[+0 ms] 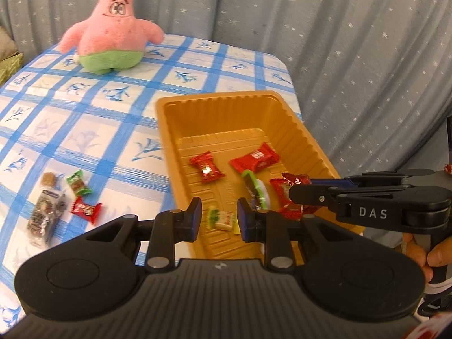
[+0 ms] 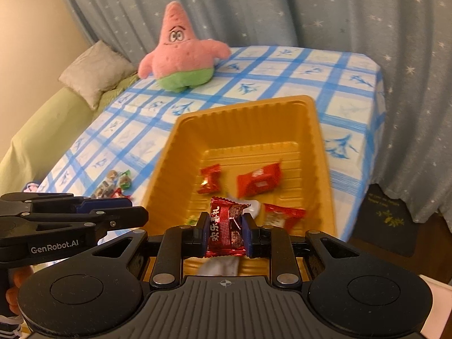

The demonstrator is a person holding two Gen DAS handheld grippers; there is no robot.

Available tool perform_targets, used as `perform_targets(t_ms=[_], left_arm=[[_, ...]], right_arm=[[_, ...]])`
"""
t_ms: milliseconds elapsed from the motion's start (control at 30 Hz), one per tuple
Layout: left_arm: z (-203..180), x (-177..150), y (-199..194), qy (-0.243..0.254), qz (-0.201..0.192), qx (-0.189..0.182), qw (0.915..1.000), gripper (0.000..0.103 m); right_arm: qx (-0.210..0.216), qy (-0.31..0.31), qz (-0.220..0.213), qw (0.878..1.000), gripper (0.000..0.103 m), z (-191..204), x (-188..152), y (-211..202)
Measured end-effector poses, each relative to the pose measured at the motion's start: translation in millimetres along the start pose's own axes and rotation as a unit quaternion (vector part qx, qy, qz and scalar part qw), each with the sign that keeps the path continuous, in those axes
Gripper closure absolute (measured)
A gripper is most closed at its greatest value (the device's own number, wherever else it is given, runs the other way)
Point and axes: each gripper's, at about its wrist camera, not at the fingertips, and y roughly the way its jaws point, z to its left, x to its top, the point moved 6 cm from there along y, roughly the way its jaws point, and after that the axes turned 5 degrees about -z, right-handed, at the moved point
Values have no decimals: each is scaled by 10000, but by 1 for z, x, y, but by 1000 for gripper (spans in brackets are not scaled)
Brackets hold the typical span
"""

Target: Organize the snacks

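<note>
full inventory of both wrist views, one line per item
tray: 1, gold plastic, on tablecloth, right side
snacks in tray: about six, mostly red wrappers, some green-white, on tray floor
held snack: 1, red wrapper, above tray's near end
loose snacks: about four, red, green, brown, clear, on cloth left of tray
plush star: 1, pink with green shorts, far end of table
tablecloth: 1, white with blue checks
curtain: grey-blue, starred, behind table
pillow: 1, beige, far left
left gripper: open, over tray
right gripper: shut on held snack
</note>
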Motion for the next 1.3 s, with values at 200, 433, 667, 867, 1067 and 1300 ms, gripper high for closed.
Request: perform_targets(t_ms=[200,433,667,867,1067,1300], left_arm=[[20,1,-7,-136,-58,140,9998,79],[36,-1,-11,-269,-80,243,9993,79],[38,-3,-15,-279,-79,266,9992,78],[32,-7,-22,-247,-55,234,9994,74],[24,-12,-33,-214,-75,221,9995,69],[17,-21,-46,-209,-61,277,9994,61]], right_arm=[[43,-80,2,10000,79,12,6,19],[40,-83,-212,9997,77,19,15,33],[-2,-84,-228,9997,50,18,10,24],[-40,-33,-148,9999,39,15,-1,5],[-148,15,-120,9998,29,13,-11,-13],[-222,45,-106,9997,26,12,-23,-33]])
